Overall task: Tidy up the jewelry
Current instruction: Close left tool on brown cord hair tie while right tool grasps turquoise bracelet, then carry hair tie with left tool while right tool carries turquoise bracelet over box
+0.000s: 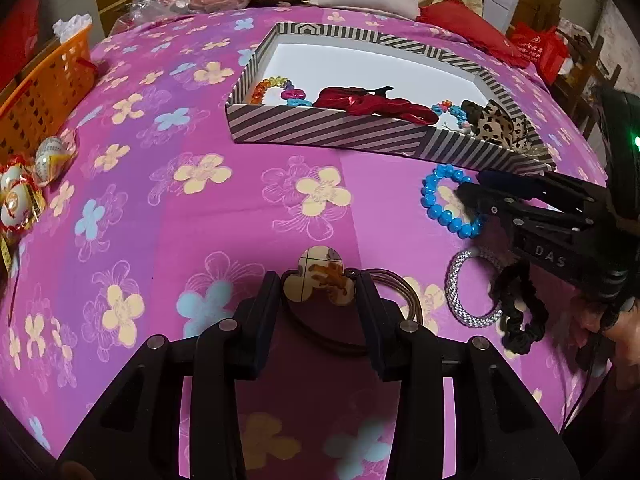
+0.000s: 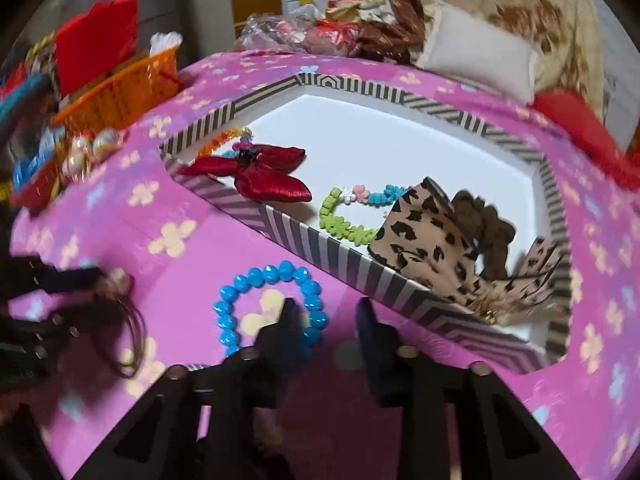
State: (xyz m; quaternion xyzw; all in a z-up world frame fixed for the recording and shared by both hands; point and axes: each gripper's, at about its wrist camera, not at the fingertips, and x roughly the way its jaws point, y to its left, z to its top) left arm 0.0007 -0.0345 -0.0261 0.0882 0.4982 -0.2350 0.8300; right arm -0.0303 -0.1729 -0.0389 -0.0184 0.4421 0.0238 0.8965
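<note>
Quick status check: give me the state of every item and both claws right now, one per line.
Left claw: shut on the flower hair tie.
Right claw: open, one finger inside the blue bead bracelet.
Striped box: open, partly filled.
Red bow: in box.
Leopard scrunchie: in box.
Green bead bracelet: in box.
Silver bangle: on bedspread, outside box.
Black scrunchie: on bedspread, outside box.

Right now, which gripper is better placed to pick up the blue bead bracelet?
Right. The right gripper is open with one finger inside the blue bead bracelet, beside the striped box. The left gripper is shut on the flower hair tie.
</note>
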